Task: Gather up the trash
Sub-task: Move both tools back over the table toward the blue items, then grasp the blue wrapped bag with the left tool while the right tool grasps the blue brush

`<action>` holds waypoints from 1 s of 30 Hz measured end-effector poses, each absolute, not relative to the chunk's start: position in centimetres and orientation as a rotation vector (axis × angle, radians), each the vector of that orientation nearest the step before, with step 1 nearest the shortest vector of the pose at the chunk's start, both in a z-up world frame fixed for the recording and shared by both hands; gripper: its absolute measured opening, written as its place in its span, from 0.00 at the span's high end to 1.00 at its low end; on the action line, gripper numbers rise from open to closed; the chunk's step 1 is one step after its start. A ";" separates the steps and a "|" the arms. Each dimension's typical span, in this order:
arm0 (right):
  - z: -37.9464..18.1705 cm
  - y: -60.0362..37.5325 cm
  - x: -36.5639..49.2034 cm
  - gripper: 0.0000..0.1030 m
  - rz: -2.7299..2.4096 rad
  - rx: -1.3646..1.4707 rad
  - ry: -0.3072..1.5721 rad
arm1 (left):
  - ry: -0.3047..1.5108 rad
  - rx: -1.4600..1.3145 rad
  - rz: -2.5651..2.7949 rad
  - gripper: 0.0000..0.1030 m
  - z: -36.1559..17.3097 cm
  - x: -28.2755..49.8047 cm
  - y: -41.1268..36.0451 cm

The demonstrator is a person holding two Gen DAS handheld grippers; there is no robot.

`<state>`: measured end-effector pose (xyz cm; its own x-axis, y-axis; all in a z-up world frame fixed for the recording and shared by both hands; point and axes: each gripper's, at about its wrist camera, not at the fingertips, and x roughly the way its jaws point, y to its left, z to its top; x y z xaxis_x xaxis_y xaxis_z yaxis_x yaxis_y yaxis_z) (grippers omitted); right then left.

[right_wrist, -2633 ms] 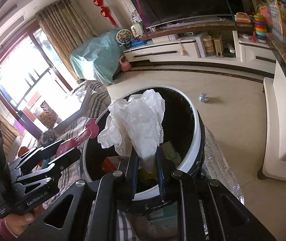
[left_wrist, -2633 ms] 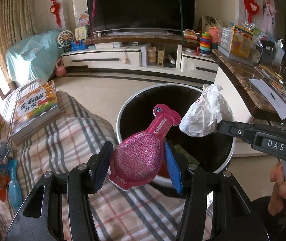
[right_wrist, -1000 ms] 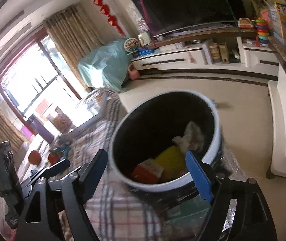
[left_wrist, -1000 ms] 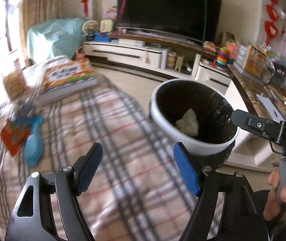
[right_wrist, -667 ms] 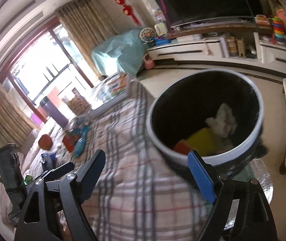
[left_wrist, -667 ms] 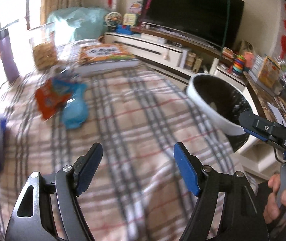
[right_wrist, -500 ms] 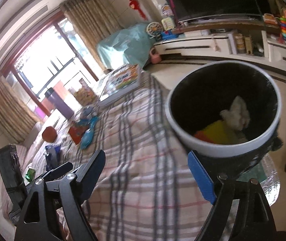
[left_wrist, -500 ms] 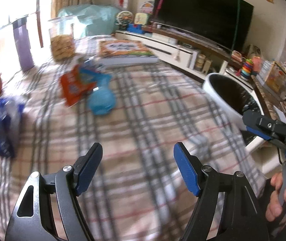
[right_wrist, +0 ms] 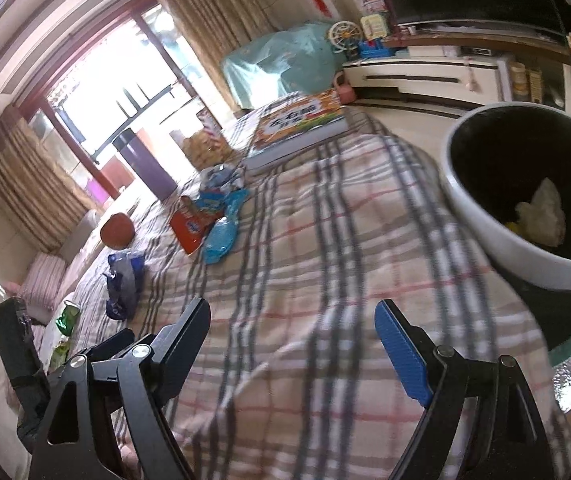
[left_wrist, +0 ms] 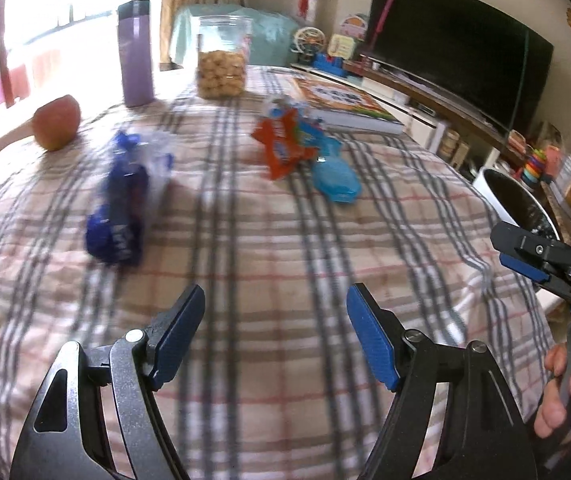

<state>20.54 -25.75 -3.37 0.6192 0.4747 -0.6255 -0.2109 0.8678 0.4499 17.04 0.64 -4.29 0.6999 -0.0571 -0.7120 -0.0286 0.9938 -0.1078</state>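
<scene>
My left gripper (left_wrist: 275, 310) hangs open and empty over the plaid tablecloth (left_wrist: 269, 248). Ahead of it lie a blue wrapper (left_wrist: 119, 208), an orange snack packet (left_wrist: 283, 146) and a light-blue pouch (left_wrist: 335, 176). My right gripper (right_wrist: 295, 326) is also open with nothing in it, and shows at the right edge of the left wrist view (left_wrist: 525, 252). The white-rimmed bin (right_wrist: 525, 184) with a black liner stands off the table's right end, crumpled white paper (right_wrist: 543, 208) inside. In the right wrist view the same blue wrapper (right_wrist: 125, 280), orange packet (right_wrist: 189, 226) and pouch (right_wrist: 221, 236) lie farther off.
An apple (left_wrist: 57, 122), a purple bottle (left_wrist: 137, 64), a jar of snacks (left_wrist: 223, 62) and a large book (left_wrist: 345, 104) stand at the table's far side. A green wrapper (right_wrist: 67, 316) lies near the left edge. A TV (left_wrist: 457, 40) and cabinet are behind.
Both grippers swung away from the bin toward the table's littered side. The bin slid to the right edge of both views and the wrappers came closer. The pink pouch and white paper were let go earlier.
</scene>
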 end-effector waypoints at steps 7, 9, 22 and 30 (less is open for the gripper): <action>-3.6 -22.7 21.7 0.17 0.442 0.318 0.828 | 0.785 -0.149 0.056 0.27 -4.3 16.6 3.8; -3.7 -21.8 22.1 0.17 0.449 0.307 0.832 | 0.786 -0.159 0.071 0.27 -4.3 16.6 4.6; -4.0 -17.1 24.7 0.17 0.453 0.236 0.834 | 0.755 -0.157 0.168 0.22 -3.9 17.0 7.9; -4.9 -14.5 26.8 0.17 0.434 0.188 0.847 | 0.754 -0.144 0.221 0.19 -3.9 19.3 10.1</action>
